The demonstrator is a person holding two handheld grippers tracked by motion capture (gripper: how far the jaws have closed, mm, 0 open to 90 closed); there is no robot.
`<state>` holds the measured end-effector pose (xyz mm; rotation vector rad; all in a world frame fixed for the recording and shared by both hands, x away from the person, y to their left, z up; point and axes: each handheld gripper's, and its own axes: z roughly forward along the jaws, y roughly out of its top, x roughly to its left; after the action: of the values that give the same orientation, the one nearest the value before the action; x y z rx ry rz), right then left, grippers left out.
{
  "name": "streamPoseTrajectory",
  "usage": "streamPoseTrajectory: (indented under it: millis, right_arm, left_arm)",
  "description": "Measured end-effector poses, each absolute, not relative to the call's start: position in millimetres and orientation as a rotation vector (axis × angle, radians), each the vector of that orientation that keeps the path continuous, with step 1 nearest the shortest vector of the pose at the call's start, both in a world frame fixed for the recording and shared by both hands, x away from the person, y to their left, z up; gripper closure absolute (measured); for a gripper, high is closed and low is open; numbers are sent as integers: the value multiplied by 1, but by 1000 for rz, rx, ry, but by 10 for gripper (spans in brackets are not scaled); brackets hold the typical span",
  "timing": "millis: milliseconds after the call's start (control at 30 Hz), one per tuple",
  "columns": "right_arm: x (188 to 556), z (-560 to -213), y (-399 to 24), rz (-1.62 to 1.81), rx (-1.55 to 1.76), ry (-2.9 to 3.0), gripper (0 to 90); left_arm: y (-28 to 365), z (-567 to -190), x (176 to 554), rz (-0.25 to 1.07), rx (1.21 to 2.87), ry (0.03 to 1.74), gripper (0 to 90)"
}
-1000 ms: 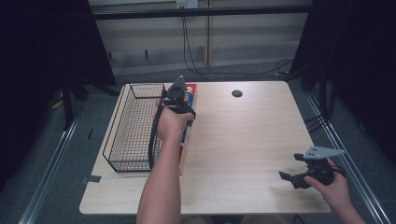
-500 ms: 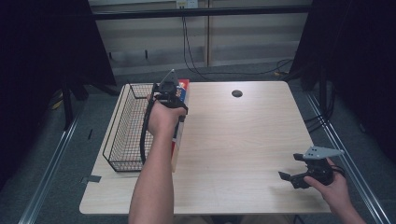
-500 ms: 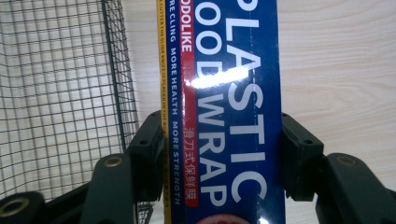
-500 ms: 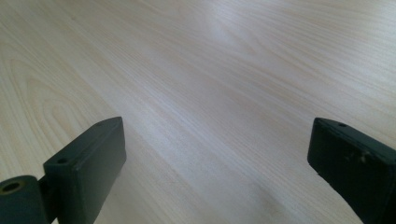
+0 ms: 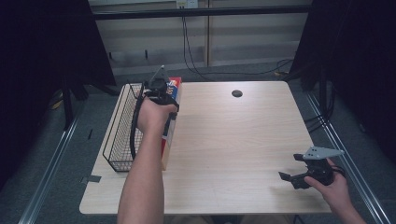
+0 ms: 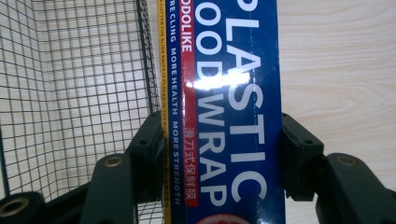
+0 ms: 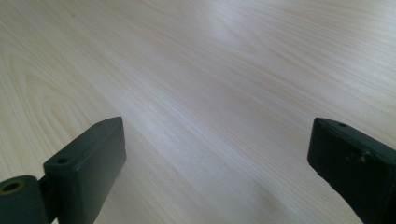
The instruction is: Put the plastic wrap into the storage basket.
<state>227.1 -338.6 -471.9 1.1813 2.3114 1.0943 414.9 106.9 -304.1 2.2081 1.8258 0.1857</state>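
Observation:
A long blue and red box of plastic wrap (image 5: 167, 140) lies lengthwise along the right wall of a black wire basket (image 5: 119, 135) at the table's left. My left gripper (image 5: 161, 91) is shut on the box near its far end. In the left gripper view the box (image 6: 229, 116) sits between both pads (image 6: 149, 140), and the basket's mesh (image 6: 70, 93) is just to its left. My right gripper (image 5: 292, 179) hovers low over the table's front right corner. Its jaws (image 7: 217, 130) stand wide open over bare wood with nothing between them.
The pale wooden table (image 5: 243, 140) has a small dark round grommet (image 5: 236, 93) near its back edge. Cables hang against the wall behind it. Metal rails run along the floor on both sides of the table.
My left hand has carried the box's far end leftward and a bit farther back, closer to the basket. The right gripper has stayed in place.

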Motion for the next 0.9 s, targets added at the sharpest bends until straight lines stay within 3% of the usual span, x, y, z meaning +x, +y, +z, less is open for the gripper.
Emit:
streamPoseTrajectory:
  millis: [900]
  right_arm:
    - [227,-472,-338,1083,1171,2321,45]
  left_arm:
    - [138,-307,418,183,2162,1895,437]
